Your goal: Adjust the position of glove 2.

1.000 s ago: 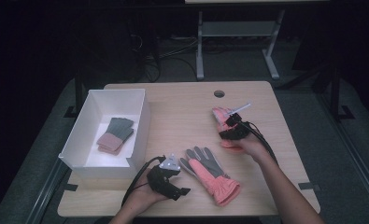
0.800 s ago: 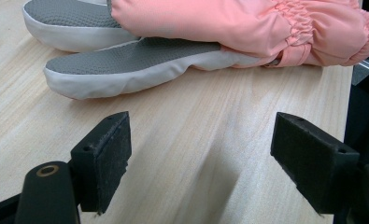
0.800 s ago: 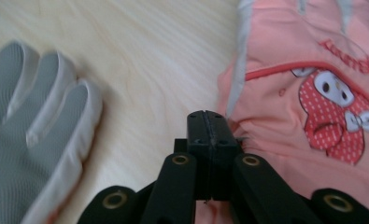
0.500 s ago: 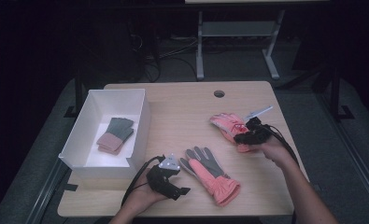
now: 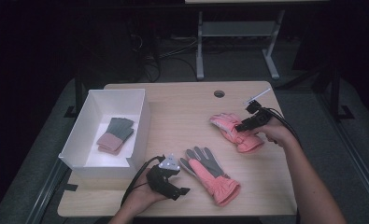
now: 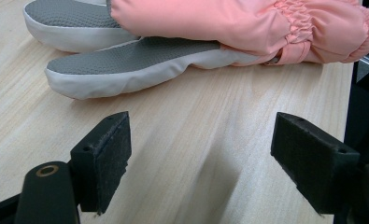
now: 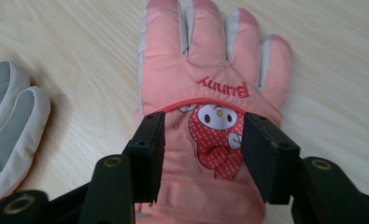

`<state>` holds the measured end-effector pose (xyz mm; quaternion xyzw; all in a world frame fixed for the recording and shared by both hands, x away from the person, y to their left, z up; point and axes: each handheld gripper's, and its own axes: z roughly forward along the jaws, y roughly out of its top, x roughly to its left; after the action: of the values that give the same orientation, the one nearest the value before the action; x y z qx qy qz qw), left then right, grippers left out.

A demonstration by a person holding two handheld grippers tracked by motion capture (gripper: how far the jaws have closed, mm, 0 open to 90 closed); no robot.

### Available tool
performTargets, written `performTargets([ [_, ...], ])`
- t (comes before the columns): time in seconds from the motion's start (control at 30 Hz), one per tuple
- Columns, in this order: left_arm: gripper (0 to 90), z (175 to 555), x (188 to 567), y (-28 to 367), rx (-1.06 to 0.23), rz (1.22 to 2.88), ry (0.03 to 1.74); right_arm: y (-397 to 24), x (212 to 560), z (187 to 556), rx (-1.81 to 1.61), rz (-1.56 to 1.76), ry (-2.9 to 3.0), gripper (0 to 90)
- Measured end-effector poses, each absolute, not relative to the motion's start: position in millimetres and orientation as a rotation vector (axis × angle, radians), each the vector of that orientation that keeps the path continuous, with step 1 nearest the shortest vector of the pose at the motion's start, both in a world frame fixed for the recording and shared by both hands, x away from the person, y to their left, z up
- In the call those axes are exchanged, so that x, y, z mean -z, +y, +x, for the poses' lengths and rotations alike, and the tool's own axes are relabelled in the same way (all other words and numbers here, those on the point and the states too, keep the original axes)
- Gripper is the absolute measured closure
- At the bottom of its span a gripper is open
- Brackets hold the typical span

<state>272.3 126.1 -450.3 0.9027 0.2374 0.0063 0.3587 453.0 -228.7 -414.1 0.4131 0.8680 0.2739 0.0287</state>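
Two pink gloves lie on the wooden table (image 5: 182,107). One glove (image 5: 210,175) (image 6: 196,23) lies grey palm up near the front, its cuff toward the front right. My left gripper (image 5: 182,181) (image 6: 203,154) rests just left of it, open, with bare wood between the jaws. The other glove (image 5: 224,122) (image 7: 210,60) lies back up at the right and shows a cartoon bunny. My right gripper (image 5: 240,127) (image 7: 203,126) hovers over its cuff end. Its jaws have just been opening and stand apart over the glove, not pressing it.
A white box (image 5: 142,121) stands at the table's left with a folded grey and pink pair of gloves (image 5: 116,135) inside. A round cable hole (image 5: 219,93) sits near the far edge. Bare wood lies between the box and the gloves.
My right gripper has let go of the bunny glove, opened its jaws and drawn back to the right toward the cuff. The left gripper has not moved.
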Motion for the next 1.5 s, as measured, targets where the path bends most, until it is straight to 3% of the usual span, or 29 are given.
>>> performTargets([
  [0.3, 19.9, 273, 452, 125, -0.006, 2.342, 0.604, -217, 440, 462, -0.715, 1.312, 2.726, 42.4],
  [0.43, 20.0, 273, 452, 125, -0.011, 2.346, 0.604, -218, 442, 463, -0.725, 1.326, 2.728, 49.2],
  [0.83, 20.0, 274, 453, 126, -0.006, 2.345, 0.610, -215, 436, 460, -0.726, 1.299, 2.720, 82.1],
  [1.23, 20.0, 275, 452, 128, -0.003, 2.337, 0.617, -228, 426, 443, -0.893, 1.341, 2.586, 87.2],
  [1.5, 20.1, 275, 451, 128, -0.007, 2.324, 0.634, -232, 397, 413, -1.020, 1.324, 2.509, 87.4],
])
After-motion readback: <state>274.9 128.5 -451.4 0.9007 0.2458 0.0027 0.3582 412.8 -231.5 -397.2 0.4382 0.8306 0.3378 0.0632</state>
